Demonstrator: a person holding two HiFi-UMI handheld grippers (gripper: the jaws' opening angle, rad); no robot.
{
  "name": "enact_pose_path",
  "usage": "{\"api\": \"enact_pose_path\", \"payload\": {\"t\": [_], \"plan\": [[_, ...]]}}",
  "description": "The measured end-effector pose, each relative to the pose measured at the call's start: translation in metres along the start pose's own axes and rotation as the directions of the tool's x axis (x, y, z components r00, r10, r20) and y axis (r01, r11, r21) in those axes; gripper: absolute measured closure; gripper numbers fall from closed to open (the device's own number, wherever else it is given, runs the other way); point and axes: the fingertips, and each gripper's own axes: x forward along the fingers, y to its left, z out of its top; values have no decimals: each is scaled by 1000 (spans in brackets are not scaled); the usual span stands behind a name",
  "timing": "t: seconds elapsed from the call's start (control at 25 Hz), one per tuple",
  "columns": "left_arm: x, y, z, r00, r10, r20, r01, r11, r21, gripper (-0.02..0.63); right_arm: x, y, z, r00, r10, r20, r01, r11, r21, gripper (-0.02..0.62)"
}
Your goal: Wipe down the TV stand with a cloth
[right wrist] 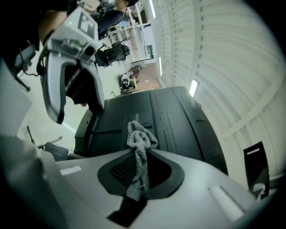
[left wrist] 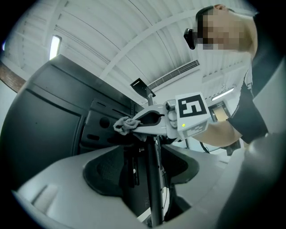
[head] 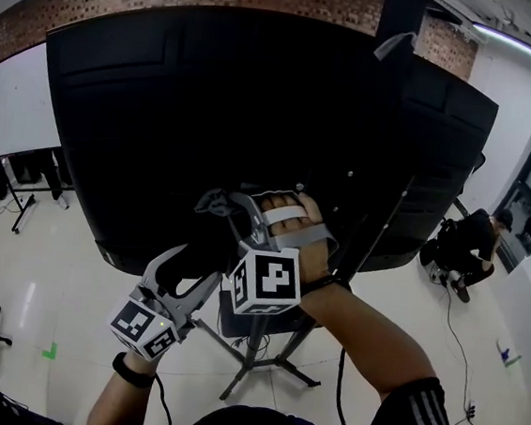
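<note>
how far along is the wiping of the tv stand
Done: the grey cloth is clamped in the right gripper's jaws. In hand: it is held up by the bracket on the TV's back, above the stand's pole; contact can't be confirmed. The left gripper is open. Left: likely the pole and floor legs; no wiped patch shows.

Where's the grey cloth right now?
The crumpled grey knit cloth is pinched in the right claw, at the centre of the head view, held up by the black TV's back panel.
</note>
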Motion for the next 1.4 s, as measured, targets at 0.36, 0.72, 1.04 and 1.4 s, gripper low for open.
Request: {"api": "enact_pose_path", "payload": {"t": [0.36,0.72,1.04,1.4], "plan": [[15,-18,18,1000,-3,24,2,999,38,321,-75,-73,-24,972,-168,164,124,961,249,554],[53,-46,37,998,0,56,-3,998,55,322,-93,-112,-79,954,-219,205,158,948,275,554],[75,-63,22,999,44,27,-45,998,46,322,-86,-97,-97,933,-211,292,105,935,339,554],[77,-68,2,995,95,-16,-95,995,33,322,-81,-55,-111,928,-157,337,35,939,342,554]]}}
